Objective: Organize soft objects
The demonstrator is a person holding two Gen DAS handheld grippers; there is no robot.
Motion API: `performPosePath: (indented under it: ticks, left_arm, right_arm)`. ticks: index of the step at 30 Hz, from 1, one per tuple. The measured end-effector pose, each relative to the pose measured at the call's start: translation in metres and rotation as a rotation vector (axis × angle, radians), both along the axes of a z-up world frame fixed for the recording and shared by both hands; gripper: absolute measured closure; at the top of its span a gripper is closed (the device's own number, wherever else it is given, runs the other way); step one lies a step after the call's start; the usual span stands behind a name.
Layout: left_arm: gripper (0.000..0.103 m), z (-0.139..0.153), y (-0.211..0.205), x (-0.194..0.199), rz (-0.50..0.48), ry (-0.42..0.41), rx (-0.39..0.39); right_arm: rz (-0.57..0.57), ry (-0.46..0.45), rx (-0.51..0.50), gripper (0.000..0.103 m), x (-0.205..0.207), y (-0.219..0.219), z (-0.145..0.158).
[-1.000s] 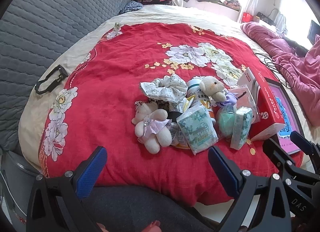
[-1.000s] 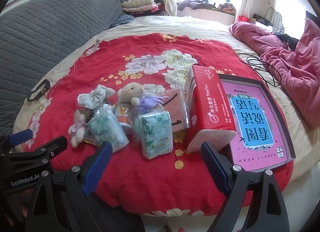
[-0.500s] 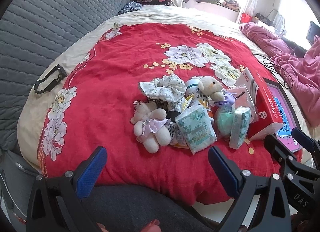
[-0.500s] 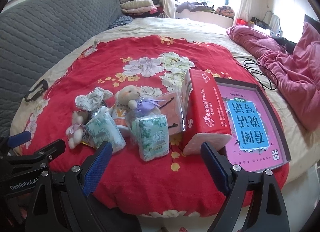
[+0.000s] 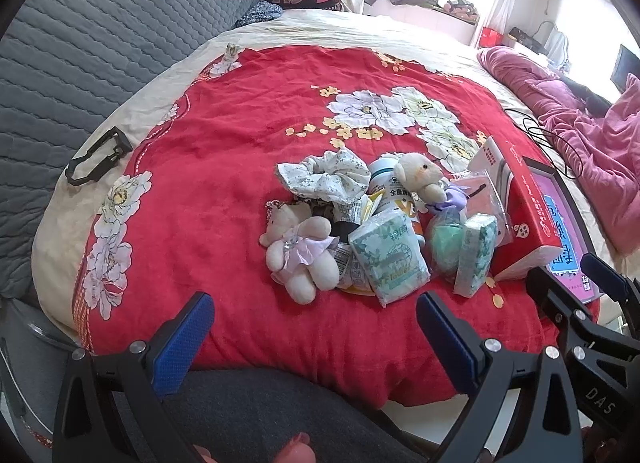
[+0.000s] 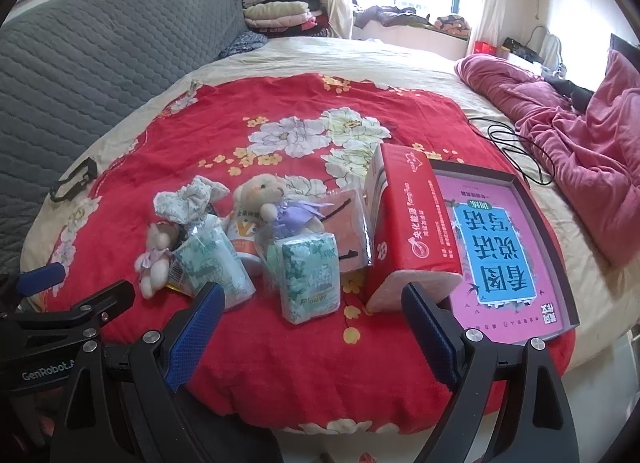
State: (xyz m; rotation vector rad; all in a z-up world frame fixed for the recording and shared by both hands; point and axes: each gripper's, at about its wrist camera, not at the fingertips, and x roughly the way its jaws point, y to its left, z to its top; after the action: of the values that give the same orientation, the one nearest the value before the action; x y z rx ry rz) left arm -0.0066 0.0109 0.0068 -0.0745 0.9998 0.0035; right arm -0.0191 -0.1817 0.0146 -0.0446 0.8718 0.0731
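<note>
A pile of small things lies on the red floral blanket [image 5: 224,167]: a plush bear in a lilac dress [image 5: 300,253] [image 6: 154,259], a second cream bear [image 5: 420,177] [image 6: 260,195], a floral scrunchie [image 5: 326,177] [image 6: 188,199], two green tissue packs [image 5: 388,257] [image 6: 310,277], a white bottle [image 5: 394,193] and a pink pouch [image 6: 348,231]. My left gripper [image 5: 314,337] is open and empty, short of the pile. My right gripper [image 6: 312,325] is open and empty, in front of the tissue pack.
A red tissue box [image 6: 412,231] and a dark tray with a pink liner [image 6: 500,239] sit right of the pile. A black clip [image 5: 98,161] lies at the blanket's left edge. A grey headboard [image 5: 80,43] stands left; pink bedding [image 6: 580,135] and a black cable [image 6: 516,151] lie right.
Both grippers drew back a little from the pile and then eased forward again. Both stayed open. Nothing on the bed moved.
</note>
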Motion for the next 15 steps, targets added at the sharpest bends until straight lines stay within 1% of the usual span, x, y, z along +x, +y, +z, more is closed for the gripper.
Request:
performPosePath:
  ticks: [6, 10, 15]
  left_arm:
    - [0.002, 0.005, 0.001, -0.002, -0.006, -0.006, -0.021]
    - [0.002, 0.007, 0.004, -0.003, -0.003, -0.029, -0.026]
    - [0.002, 0.001, 0.015, 0.0, 0.011, -0.006, -0.065]
  right_arm:
    - [0.005, -0.005, 0.003, 0.012, -0.001, 0.001, 0.005]
    - [-0.01, 0.0, 0.004, 0.012, -0.003, -0.004, 0.003]
    - [-0.029, 0.015, 0.006, 0.012, -0.003, -0.011, -0.004]
